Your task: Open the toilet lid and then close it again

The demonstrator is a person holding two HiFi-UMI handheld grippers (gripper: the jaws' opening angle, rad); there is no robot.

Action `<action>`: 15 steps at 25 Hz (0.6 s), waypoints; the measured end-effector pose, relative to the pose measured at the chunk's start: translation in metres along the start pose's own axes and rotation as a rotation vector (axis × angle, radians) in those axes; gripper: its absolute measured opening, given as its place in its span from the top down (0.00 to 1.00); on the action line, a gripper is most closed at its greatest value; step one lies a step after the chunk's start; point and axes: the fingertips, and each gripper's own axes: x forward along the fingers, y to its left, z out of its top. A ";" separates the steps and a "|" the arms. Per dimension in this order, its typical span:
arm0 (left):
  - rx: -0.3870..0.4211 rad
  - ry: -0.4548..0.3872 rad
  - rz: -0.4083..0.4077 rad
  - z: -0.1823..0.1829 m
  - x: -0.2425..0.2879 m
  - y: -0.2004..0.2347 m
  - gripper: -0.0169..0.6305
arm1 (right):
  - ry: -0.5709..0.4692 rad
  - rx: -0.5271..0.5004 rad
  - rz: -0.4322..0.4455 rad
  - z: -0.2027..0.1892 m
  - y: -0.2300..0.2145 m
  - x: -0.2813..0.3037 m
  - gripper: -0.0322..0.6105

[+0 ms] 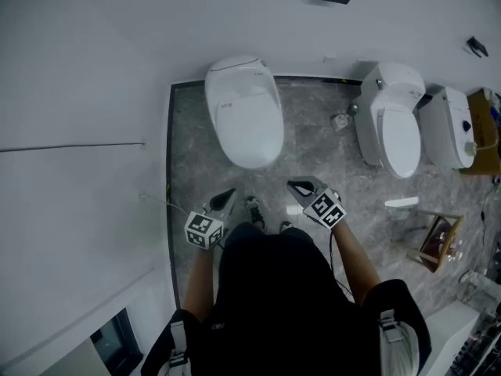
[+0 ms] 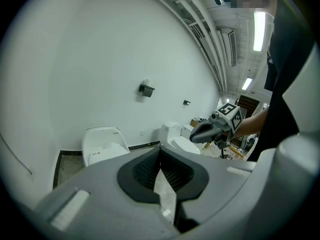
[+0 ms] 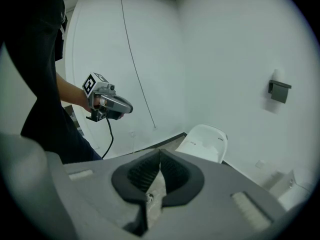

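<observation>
grey marbled floor (image 1: pixel 313 124) is edged on the left by a dark border strip (image 1: pixel 171 155) under the white wall (image 1: pixel 78 92), with a second toilet (image 1: pixel 395 124) on the right. bare floor lies open between the person's shoes (image 1: pixel 254 207) and the toilet (image 1: pixel 235 73). it stands ahead against the back wall, white and rounded, its lid (image 1: pixel 250 128) down. the left gripper (image 1: pixel 228 197) and right gripper (image 1: pixel 297 185) hover near it, apart from it, jaws pressed together on nothing.
</observation>
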 end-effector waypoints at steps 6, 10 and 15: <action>0.009 0.003 -0.033 0.008 0.007 0.022 0.96 | 0.000 0.018 -0.035 0.007 -0.007 0.014 0.94; 0.014 0.007 -0.049 0.011 0.006 0.035 0.96 | -0.006 0.030 -0.054 0.016 -0.012 0.024 0.94; 0.011 0.017 -0.062 0.011 0.006 0.049 0.96 | -0.004 0.041 -0.073 0.021 -0.015 0.033 0.94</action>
